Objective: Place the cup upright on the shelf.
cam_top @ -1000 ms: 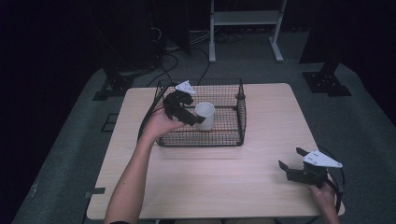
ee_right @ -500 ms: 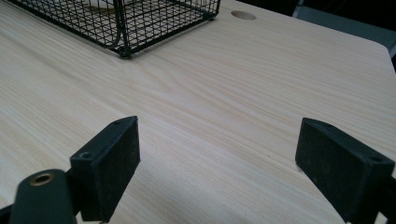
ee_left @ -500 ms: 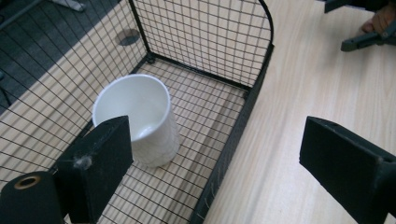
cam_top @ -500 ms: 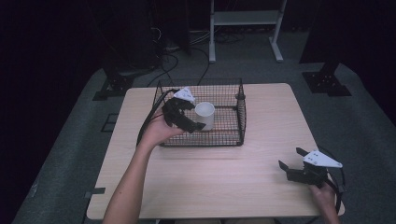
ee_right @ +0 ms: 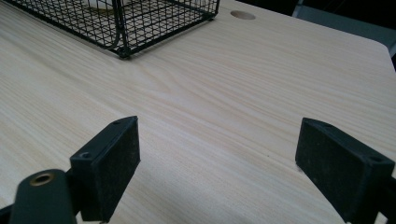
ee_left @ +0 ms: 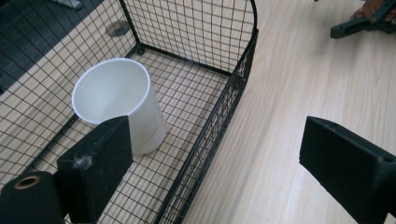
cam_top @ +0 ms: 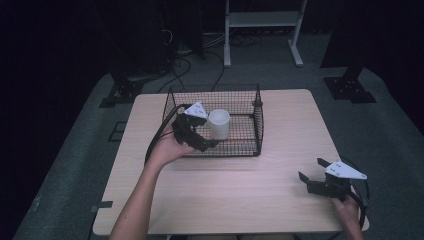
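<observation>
A white paper cup [cam_top: 219,125] [ee_left: 116,98] stands upright, mouth up, inside a black wire basket [cam_top: 215,91] [ee_left: 224,107] at the back middle of the table. My left gripper [cam_top: 206,136] [ee_left: 215,140] hovers at the basket's front left part, open. One jaw is over the basket beside the cup, the other is over bare table, and the basket's front wall runs between them. Nothing is gripped. My right gripper [cam_top: 312,170] [ee_right: 217,140] rests low over the table's front right corner, open and empty, and it also shows far off in the left gripper view [ee_left: 359,23].
The pale wooden table [cam_top: 250,190] has a round cable hole [ee_right: 243,15] near its back edge. The basket's near corner [ee_right: 123,28] lies well ahead of the right gripper. On the dark floor behind are a white shelf frame [cam_top: 262,20], cables and black stand feet [cam_top: 350,90].
My left gripper has drawn back from the cup toward the person and sunk a little. The cup stays upright in the basket. The right gripper has kept still.
</observation>
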Demonstrator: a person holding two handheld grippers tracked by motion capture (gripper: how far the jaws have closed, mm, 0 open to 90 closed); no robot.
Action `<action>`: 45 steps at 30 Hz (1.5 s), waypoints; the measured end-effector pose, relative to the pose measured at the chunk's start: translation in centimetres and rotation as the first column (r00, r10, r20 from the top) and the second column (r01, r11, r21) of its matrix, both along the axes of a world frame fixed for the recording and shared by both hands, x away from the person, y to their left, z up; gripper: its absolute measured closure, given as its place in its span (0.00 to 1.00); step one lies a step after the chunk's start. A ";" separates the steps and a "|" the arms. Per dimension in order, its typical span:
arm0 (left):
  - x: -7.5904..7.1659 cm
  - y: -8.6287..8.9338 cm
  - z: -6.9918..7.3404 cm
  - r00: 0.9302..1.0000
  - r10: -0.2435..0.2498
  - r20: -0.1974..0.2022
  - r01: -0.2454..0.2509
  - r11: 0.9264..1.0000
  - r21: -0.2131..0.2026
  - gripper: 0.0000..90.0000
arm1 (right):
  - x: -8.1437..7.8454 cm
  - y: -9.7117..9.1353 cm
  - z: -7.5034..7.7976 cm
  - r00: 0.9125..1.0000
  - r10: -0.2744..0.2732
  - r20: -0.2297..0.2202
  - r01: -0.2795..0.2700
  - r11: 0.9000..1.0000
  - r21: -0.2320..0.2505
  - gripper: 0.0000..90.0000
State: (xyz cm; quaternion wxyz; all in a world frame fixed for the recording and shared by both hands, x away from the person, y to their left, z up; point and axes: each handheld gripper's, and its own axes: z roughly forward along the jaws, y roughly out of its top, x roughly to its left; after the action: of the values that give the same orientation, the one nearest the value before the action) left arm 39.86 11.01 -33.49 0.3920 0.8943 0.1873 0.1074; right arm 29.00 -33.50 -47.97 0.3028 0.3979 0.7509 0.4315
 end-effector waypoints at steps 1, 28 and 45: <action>-0.1 0.1 -0.1 1.000 -0.001 -0.005 0.001 1.000 -0.001 0.10 | 0.0 0.0 0.0 1.000 0.000 0.000 0.000 1.000 0.000 0.15; -2.6 0.4 -2.3 1.000 -0.017 -0.012 0.017 1.000 -0.014 0.10 | 0.0 0.1 0.0 1.000 -0.002 -0.002 0.002 1.000 -0.006 0.15; -4.4 1.3 -3.7 1.000 -0.013 -0.011 0.013 1.000 -0.021 0.10 | 0.0 0.1 0.0 1.000 -0.003 -0.002 0.003 1.000 -0.009 0.15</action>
State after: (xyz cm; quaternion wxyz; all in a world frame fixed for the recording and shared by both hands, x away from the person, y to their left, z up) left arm 35.46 12.30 -37.23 0.4009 0.8920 0.1847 0.0979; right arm 29.02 -33.45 -47.98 0.3045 0.3979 0.7527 0.4272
